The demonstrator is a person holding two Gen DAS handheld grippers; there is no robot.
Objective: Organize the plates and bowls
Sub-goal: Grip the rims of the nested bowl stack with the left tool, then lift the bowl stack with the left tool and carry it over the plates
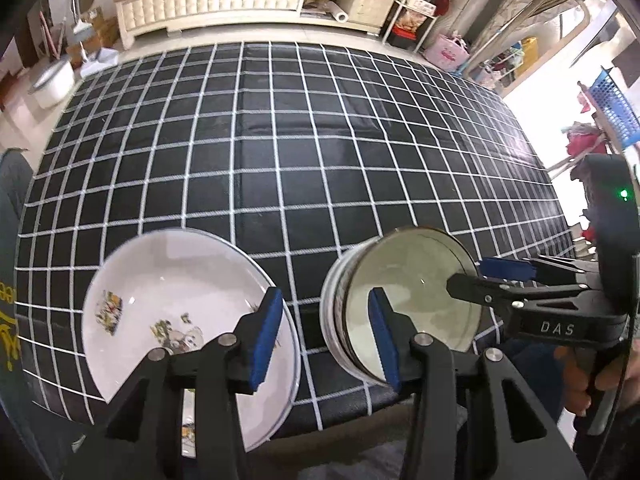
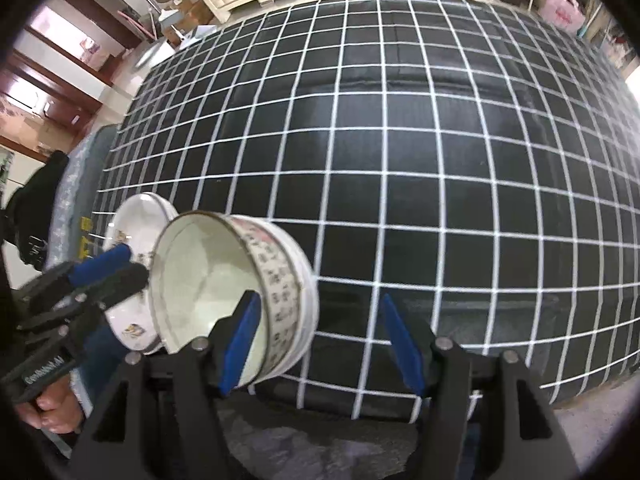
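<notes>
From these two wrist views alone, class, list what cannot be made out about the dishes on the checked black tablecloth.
- White decorated plate: near rim covered by the left gripper in the left wrist view.
- Same plate in the right wrist view: mostly behind the white patterned bowl.
- Bowl's base, and whether it is one bowl or a stack: hidden by its own wall.
- Plate's motifs: too blurred to read.

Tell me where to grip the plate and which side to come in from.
Grip the plate by its raised rim at the near right edge, next to the left gripper. It lies flat on the checked cloth, so one finger probably goes over the rim and one under. The bowl beside it crowds a sideways approach.
</notes>
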